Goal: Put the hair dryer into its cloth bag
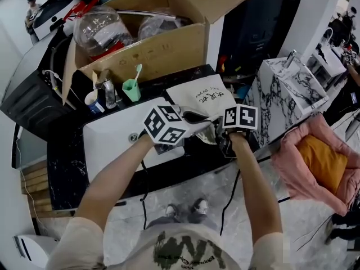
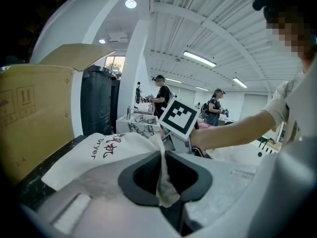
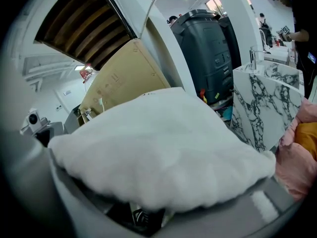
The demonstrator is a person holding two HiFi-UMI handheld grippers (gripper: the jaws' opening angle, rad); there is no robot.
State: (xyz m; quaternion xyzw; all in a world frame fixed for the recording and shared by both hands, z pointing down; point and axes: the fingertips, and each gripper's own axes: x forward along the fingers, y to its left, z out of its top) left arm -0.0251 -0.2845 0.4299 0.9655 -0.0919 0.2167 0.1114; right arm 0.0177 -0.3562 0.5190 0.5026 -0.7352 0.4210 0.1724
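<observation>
The white cloth bag point(image 1: 201, 94), printed with dark characters, lies on the black counter beyond the grippers. My left gripper point(image 1: 191, 118) is shut on a fold of the bag's edge point(image 2: 161, 170), which stands up between its dark pads. My right gripper point(image 1: 218, 133) stands wide, and bulging white bag cloth point(image 3: 163, 152) is draped across its jaws. A dark part of the hair dryer point(image 3: 141, 216) shows under the cloth between them. In the head view the dryer point(image 1: 209, 133) is a dark shape between the two grippers, and its black cord point(image 1: 230, 190) hangs to the floor.
A white sink point(image 1: 112, 142) is set in the counter on the left, with a green cup and toothbrush point(image 1: 132, 89) behind it. A big open cardboard box point(image 1: 152, 44) stands at the back. A marble-patterned box point(image 1: 287, 94) and a pink cushion point(image 1: 320, 162) are to the right.
</observation>
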